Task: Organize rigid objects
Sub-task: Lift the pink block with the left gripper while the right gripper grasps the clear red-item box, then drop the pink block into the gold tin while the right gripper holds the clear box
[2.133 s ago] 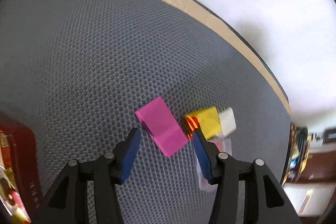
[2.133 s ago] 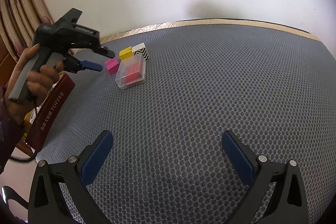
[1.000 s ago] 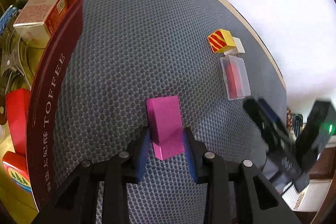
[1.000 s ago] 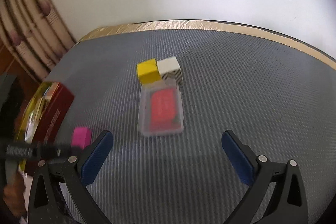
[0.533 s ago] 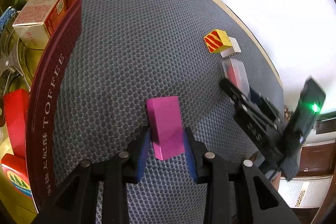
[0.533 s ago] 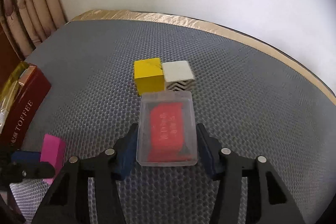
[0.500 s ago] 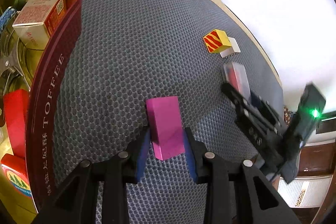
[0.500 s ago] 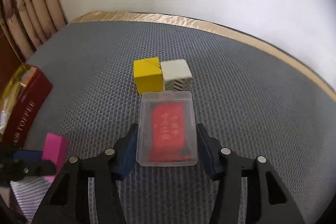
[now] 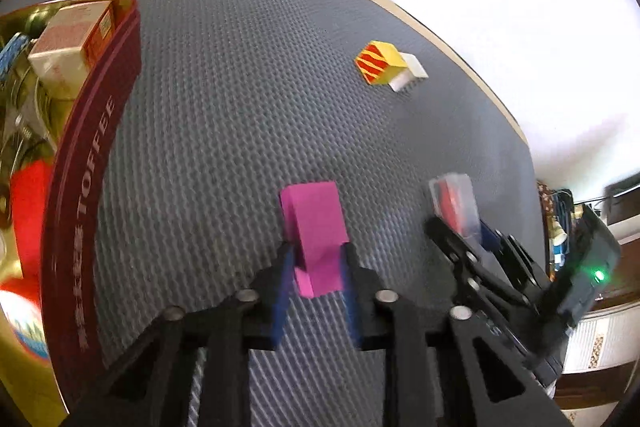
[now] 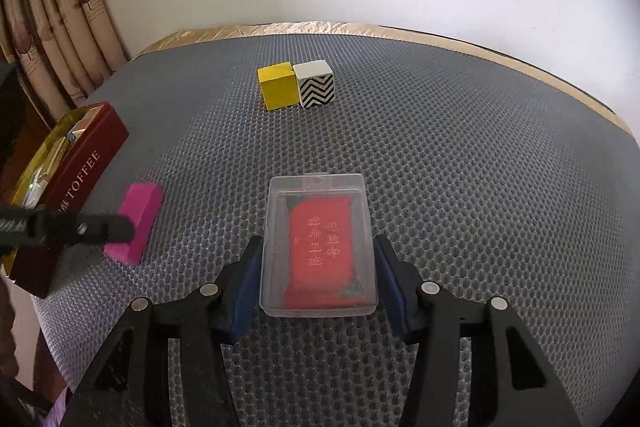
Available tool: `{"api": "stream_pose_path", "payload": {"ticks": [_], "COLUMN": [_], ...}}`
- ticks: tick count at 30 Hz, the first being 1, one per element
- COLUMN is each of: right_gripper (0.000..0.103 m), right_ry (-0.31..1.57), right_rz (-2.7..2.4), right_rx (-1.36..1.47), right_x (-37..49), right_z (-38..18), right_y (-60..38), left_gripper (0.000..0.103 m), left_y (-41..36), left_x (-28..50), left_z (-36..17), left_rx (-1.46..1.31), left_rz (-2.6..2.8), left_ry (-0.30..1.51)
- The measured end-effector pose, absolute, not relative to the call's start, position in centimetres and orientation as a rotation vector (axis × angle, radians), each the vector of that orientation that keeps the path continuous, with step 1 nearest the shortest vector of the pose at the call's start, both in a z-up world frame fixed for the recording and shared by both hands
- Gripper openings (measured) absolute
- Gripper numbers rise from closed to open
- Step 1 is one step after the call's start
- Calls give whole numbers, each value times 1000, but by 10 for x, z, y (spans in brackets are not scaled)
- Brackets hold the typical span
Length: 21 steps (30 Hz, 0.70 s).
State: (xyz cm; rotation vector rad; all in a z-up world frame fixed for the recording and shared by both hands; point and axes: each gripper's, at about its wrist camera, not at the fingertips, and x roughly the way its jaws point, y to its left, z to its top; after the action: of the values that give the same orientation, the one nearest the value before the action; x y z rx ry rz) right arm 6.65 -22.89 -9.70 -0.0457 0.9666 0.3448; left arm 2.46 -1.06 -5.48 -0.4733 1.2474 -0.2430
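Pink block (image 9: pixel 316 227) is clamped in my left gripper (image 9: pixel 316 281) now, a couple seconds ago those fingers were wide open around it over by the cubes, so that pickup is done and it's sitting close to the red toffee tin (image 9: pixel 86 163). Same story on the other side: my right gripper (image 10: pixel 318 279) was hovering open a second ago, and now it's squeezed onto the long sides of the clear plastic case (image 10: pixel 318 247), which has come away from the cubes toward me. I reckon both are headed for the tin next, which already has boxes in it.

Material-wise: the block looks like a matte, sharp-edged slab, easy to pinch. That case is glossy, thin-walled and has a red card inside, probably slippery and a bit flexy. Yellow cube (image 10: pixel 278 87) and the zigzag-striped white cube (image 10: pixel 316 89) sit touching each other on the grey honeycomb mat (image 10: pixel 460 167), which looks grippy.
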Motion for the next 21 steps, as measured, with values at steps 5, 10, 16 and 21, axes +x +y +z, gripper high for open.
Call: {"api": "stream_pose_path", "payload": {"ticks": [5, 10, 16, 21], "right_gripper": [51, 51, 51, 52], "right_ry": [963, 963, 962, 964], "right_rz": [343, 346, 346, 360], "right_rx": [-48, -34, -22, 0], "right_x": [68, 69, 68, 69], "right_z": [-97, -96, -96, -95], "right_y": [-229, -228, -232, -236], "left_gripper": [14, 38, 61, 61], "left_y": [-3, 6, -9, -25], "left_x": [-6, -9, 26, 49], "left_z": [-30, -18, -30, -45], "left_rx": [-447, -461, -515, -454], "left_rz": [-247, -256, -243, -154], "left_ry": [1205, 1229, 1301, 1379]}}
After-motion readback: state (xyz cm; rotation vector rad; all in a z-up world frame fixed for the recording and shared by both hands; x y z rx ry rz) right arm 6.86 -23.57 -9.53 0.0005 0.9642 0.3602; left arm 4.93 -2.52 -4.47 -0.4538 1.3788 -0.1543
